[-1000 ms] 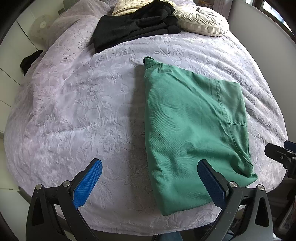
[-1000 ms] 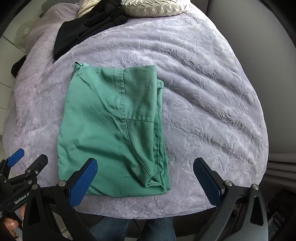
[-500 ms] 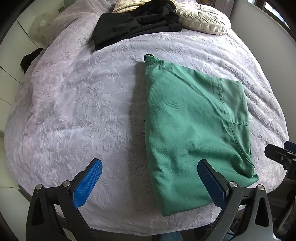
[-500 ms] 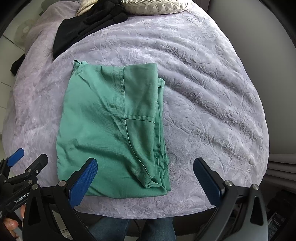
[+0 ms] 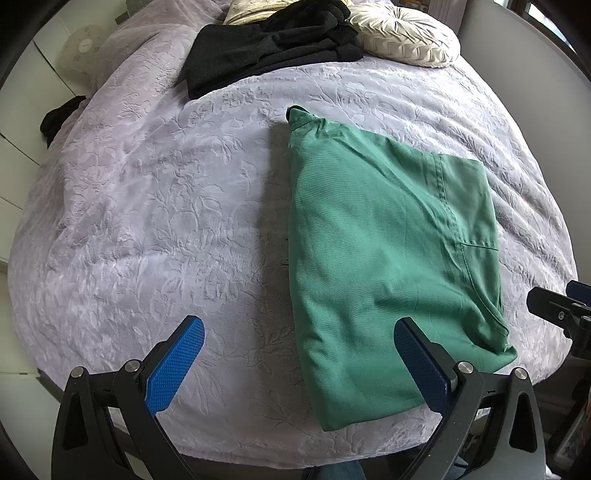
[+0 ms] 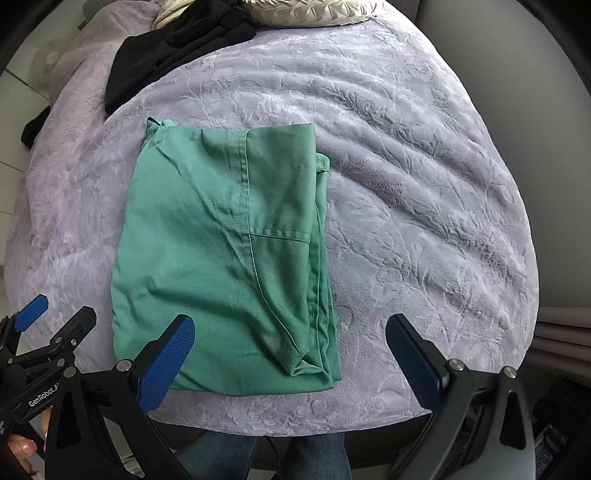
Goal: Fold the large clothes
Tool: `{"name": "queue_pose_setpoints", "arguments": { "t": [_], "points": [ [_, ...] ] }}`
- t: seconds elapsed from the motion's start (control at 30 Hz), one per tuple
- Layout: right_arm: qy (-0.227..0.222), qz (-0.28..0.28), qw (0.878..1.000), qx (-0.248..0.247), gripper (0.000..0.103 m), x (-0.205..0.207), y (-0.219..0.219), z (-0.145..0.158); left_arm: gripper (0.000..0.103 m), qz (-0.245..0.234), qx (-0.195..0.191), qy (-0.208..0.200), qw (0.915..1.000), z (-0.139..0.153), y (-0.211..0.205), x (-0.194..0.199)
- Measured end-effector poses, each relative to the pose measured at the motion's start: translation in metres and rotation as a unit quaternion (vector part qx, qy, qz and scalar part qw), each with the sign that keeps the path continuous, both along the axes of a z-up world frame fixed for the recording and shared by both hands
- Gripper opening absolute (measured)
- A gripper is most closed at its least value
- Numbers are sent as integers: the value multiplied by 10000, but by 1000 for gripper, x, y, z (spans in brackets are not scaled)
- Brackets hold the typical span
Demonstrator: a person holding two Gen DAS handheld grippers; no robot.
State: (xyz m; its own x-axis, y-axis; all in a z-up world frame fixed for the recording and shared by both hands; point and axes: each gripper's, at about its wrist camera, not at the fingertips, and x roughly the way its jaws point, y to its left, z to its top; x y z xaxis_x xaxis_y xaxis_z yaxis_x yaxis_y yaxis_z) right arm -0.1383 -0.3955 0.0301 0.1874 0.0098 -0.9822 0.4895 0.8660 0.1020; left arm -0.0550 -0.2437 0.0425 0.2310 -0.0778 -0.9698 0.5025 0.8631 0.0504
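Note:
A green garment (image 5: 384,251) lies folded into a flat rectangle on the lilac bedspread (image 5: 166,206), near the front edge of the bed. It also shows in the right wrist view (image 6: 221,251), with a seam and layered edges along its right side. My left gripper (image 5: 299,363) is open and empty, held above the front edge of the bed, its right finger over the garment's near corner. My right gripper (image 6: 290,356) is open and empty, above the garment's near right corner. Neither gripper touches the cloth.
A pile of black clothes (image 5: 269,48) and a cream round cushion (image 5: 406,33) lie at the far end of the bed. Another dark item (image 5: 59,116) hangs at the left edge. A grey wall (image 6: 517,74) runs along the right side. The person's legs (image 6: 266,458) stand at the front.
Both grippers have drawn back slightly from the bed, still open. The garment lies as before.

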Motion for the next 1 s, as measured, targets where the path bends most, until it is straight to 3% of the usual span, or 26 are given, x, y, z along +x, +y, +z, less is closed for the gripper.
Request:
{"name": "queue_pose_setpoints", "arguments": {
  "t": [1.0],
  "points": [
    [26,92,10000,0,103,3,2,-3,103,-9,-25,-2,10000,0,3,1]
  ]
}}
